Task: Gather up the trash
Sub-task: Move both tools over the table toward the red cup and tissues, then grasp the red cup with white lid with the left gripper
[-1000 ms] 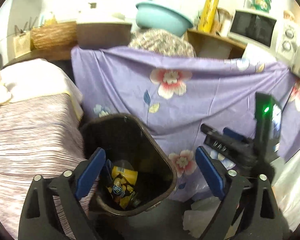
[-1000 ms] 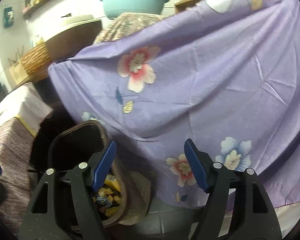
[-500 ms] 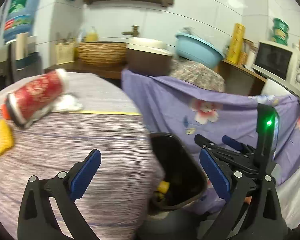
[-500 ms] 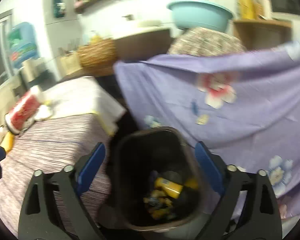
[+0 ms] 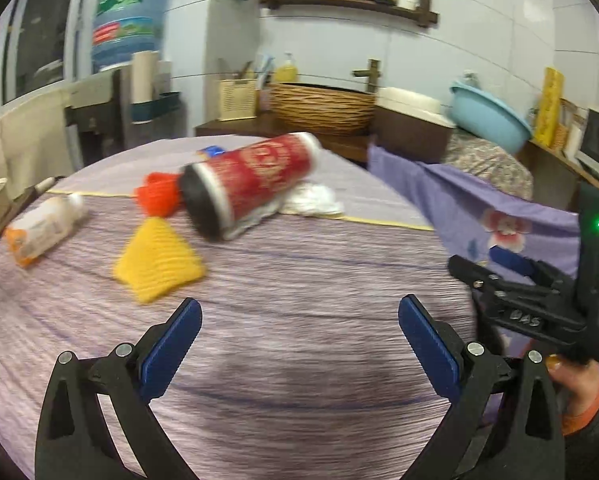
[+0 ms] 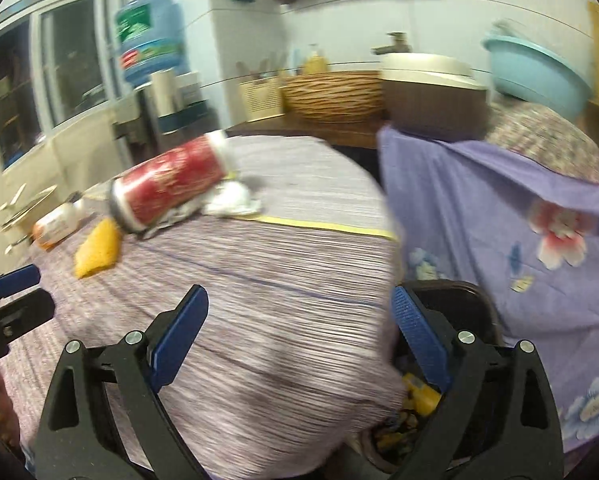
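Left gripper (image 5: 299, 326): jaws spread wide, nothing between them, above the striped purple tablecloth (image 5: 299, 360). Right gripper (image 6: 299, 316): jaws likewise wide apart and empty, above the same cloth near its right edge.

Trash on the table, far side:
- red cylindrical canister (image 5: 251, 184), lying on its side, dark end toward the camera
- crumpled white tissue (image 5: 311, 200), touching the canister on its right
- yellow triangular packet (image 5: 159, 260), just in front of the canister
- orange crumpled piece (image 5: 157, 196), at the canister's left end
- small white bottle with orange label (image 5: 39, 228), lying near the left edge, well apart from the others

The dark trash bin (image 6: 459, 300) stands beside the table's right edge, partly behind the right gripper's right finger; yellow wrappers (image 6: 419, 396) lie inside. A purple floral cloth (image 6: 499, 220) hangs just beyond the bin. Nothing lies between the grippers and the table trash.

Change from one second ago: both cameras then faced the bin and floral cloth; both now face the tabletop. The right jaws stand wider than before
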A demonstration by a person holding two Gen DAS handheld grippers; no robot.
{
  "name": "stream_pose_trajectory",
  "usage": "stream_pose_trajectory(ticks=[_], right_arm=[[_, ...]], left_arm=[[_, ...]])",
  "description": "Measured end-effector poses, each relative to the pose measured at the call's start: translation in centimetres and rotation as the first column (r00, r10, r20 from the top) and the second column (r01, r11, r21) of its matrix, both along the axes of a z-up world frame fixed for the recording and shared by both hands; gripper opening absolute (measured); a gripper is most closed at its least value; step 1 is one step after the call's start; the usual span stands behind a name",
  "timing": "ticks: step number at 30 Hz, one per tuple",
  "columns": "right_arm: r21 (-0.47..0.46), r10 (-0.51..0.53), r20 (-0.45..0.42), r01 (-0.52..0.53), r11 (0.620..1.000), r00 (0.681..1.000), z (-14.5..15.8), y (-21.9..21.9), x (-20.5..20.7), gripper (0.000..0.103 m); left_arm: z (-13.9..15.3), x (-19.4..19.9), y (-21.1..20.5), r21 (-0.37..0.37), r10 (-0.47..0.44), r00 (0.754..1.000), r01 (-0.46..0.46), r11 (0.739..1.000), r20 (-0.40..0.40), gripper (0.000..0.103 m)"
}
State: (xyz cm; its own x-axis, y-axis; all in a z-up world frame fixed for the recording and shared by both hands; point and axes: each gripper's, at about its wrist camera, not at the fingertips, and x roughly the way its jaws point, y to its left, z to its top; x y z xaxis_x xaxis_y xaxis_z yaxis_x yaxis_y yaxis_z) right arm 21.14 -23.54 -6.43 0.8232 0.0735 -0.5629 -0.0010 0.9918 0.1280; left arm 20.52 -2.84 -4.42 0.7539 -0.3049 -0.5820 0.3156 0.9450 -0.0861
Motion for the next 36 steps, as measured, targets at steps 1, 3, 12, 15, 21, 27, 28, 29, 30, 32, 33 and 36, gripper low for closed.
stream_pose_trajectory(ticks=[1, 3, 12, 15, 21, 27, 28, 29, 30, 32, 33, 36], right_arm=[[-0.007, 0.017, 0.001, -0.017, 1.000, 1.000, 0.2, 0.9, 0.2, 0.092], [-0.022, 0.048, 0.003, -0.048, 0.999, 0.999, 0.4, 2.6, 0.5, 0.092], [-0.059, 0.115, -0.017, -0.116, 0.991, 0.993, 0.5, 5.6, 1.2, 0.092], [-0.058, 0.119, -0.030, -0.120, 0.991, 0.992, 0.5, 5.6, 1.7, 0.092], [-0.077, 0.124, -0.059, -0.128, 0.989, 0.991, 0.1, 5.6, 2.7, 0.093], [-0.075, 0.141, -0.096, -0.148, 0.986, 0.985, -1.1, 5.5, 3.2, 0.093], [-0.069, 0.142, -0.100, -0.150, 0.986, 0.985, -1.2, 5.4, 3.2, 0.093], [-0.063, 0.144, -0.106, -0.151, 0.987, 0.984, -1.5, 5.3, 3.3, 0.093], [-0.055, 0.143, -0.112, -0.150, 0.987, 0.983, -1.7, 5.1, 3.3, 0.093], [-0.043, 0.143, -0.120, -0.149, 0.988, 0.983, -2.0, 4.8, 3.2, 0.093], [-0.040, 0.143, -0.124, -0.149, 0.988, 0.982, -2.2, 4.7, 3.2, 0.093], [-0.036, 0.143, -0.125, -0.149, 0.988, 0.982, -2.3, 4.4, 3.2, 0.093]], left_arm=[[0.0, 0.2, 0.7, 0.000, 0.008, 1.000, -0.008, 1.000, -0.003, 0.098], [0.3, 0.9, 1.8, 0.020, 0.017, 1.000, -0.017, 1.000, 0.003, 0.098], [3.1, 9.2, 1.4, 0.209, -0.110, 0.994, 0.113, 0.971, -0.023, 0.098], [3.5, 12.6, -0.3, 0.263, -0.149, 0.987, 0.159, 0.952, -0.056, 0.098], [2.5, 17.6, -4.5, 0.414, -0.193, 0.973, 0.229, 0.881, -0.128, 0.098], [1.2, 21.0, -8.3, 0.525, -0.231, 0.954, 0.297, 0.798, -0.188, 0.098], [0.9, 21.4, -8.9, 0.554, -0.229, 0.955, 0.296, 0.778, -0.188, 0.098], [0.8, 21.6, -9.2, 0.568, -0.230, 0.955, 0.297, 0.767, -0.188, 0.098], [0.5, 21.9, -9.6, 0.583, -0.230, 0.954, 0.301, 0.755, -0.194, 0.098], [0.0, 22.6, -10.3, 0.601, -0.231, 0.950, 0.311, 0.736, -0.208, 0.097], [-0.3, 22.8, -10.6, 0.610, -0.232, 0.948, 0.317, 0.726, -0.216, 0.097], [-1.3, 23.6, -11.3, 0.654, -0.220, 0.951, 0.309, 0.691, -0.218, 0.097]])
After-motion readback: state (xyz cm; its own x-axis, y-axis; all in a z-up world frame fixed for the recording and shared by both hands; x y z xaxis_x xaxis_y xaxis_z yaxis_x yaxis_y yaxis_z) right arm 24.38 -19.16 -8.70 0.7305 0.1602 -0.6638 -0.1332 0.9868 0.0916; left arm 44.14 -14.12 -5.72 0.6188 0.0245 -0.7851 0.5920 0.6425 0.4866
